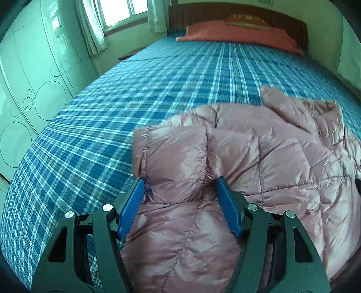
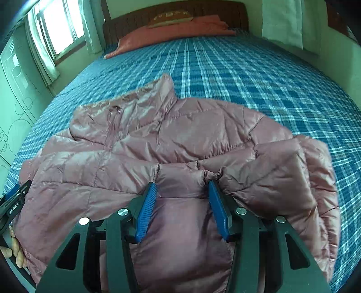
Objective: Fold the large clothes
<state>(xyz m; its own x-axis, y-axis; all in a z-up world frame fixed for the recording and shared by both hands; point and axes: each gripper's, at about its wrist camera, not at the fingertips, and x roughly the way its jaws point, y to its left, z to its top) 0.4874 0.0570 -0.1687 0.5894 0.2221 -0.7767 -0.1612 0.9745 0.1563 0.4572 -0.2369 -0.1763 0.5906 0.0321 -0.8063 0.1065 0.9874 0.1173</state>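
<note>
A pink quilted puffer jacket (image 1: pixel 248 157) lies on the blue plaid bed; it also shows in the right wrist view (image 2: pixel 180 139) with its collar and zipper toward the headboard. My left gripper (image 1: pixel 180 184) has its blue pads wide apart with a puffy fold of the jacket's left side bulging between them. My right gripper (image 2: pixel 182 189) also has its pads apart, with jacket fabric bunched between them near the right sleeve. The left gripper's tip (image 2: pixel 13 198) and the hand holding it show at the right wrist view's left edge.
The bed (image 1: pixel 158 85) with blue plaid cover reaches to a dark wooden headboard (image 1: pixel 225 13) with a pink pillow (image 1: pixel 237 36). A white wardrobe (image 1: pixel 27 78) stands left of the bed. A curtained window (image 1: pixel 117 13) is at the far left corner.
</note>
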